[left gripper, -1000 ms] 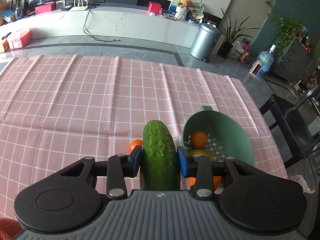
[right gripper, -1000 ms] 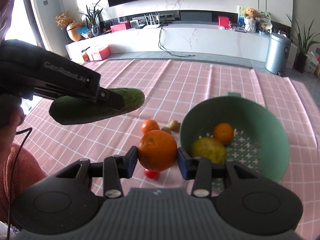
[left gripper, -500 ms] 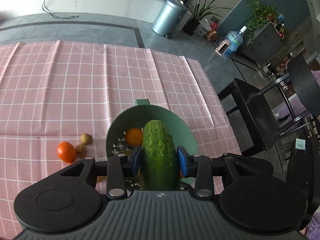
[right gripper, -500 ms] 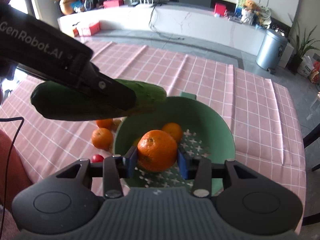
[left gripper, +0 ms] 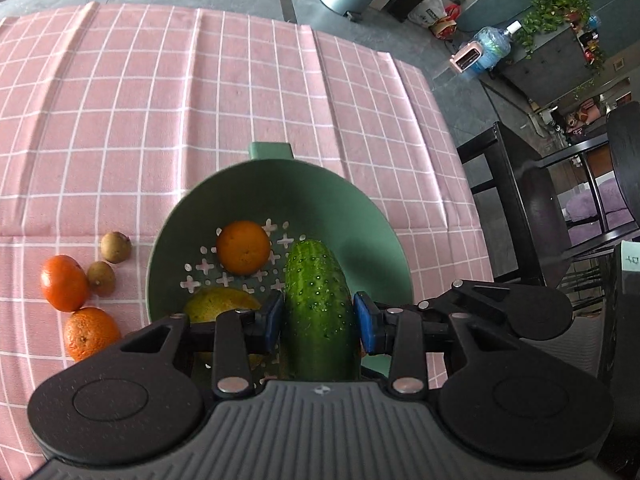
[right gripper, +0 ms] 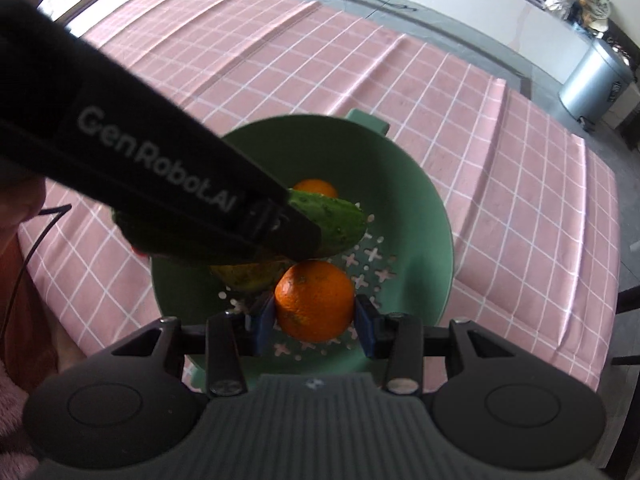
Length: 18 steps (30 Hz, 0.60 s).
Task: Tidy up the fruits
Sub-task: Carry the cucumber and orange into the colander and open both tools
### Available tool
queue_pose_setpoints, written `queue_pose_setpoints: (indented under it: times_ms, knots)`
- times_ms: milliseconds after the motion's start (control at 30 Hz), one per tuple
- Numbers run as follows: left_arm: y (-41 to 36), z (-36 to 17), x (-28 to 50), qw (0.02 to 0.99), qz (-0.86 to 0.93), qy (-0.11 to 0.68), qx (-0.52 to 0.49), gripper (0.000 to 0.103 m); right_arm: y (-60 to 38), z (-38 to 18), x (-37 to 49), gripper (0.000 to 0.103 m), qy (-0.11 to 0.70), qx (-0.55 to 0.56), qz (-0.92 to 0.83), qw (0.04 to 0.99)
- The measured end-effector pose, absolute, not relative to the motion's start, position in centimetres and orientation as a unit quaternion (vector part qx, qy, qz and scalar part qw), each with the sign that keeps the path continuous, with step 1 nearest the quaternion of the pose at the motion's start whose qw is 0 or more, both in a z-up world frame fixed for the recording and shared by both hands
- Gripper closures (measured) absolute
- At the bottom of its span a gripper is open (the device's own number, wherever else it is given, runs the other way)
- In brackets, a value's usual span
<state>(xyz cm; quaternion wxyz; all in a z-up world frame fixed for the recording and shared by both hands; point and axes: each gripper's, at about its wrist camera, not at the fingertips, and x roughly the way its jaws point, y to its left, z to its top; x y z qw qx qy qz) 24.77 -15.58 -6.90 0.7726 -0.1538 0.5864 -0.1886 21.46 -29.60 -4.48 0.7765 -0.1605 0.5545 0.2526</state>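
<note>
My left gripper (left gripper: 318,322) is shut on a green cucumber (left gripper: 318,308) and holds it over the green colander (left gripper: 304,192). An orange (left gripper: 243,247) and a yellow fruit (left gripper: 220,304) lie in the colander. My right gripper (right gripper: 314,320) is shut on an orange (right gripper: 314,300), also above the colander (right gripper: 408,184). The left gripper's body crosses the right wrist view, with the cucumber (right gripper: 340,216) just above my orange.
Two oranges (left gripper: 64,282) (left gripper: 90,332) and two small brown fruits (left gripper: 115,247) lie on the pink checked tablecloth (left gripper: 160,100) left of the colander. Black chairs (left gripper: 560,200) stand off the table's right edge.
Both grippers moved right from beside the colander to above it and lowered toward it, each still holding its fruit.
</note>
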Motion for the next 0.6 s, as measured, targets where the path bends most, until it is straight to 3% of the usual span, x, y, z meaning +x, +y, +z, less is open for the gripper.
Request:
queue_pose_setpoints:
  times_ms: [600]
  knots:
    - [-17.6,-9.6,25.3,0.753,-0.200,0.617,-0.107,0.060,-29.2,-7.6,22.0,0.063,0.576,-0.204,0.289,0.737]
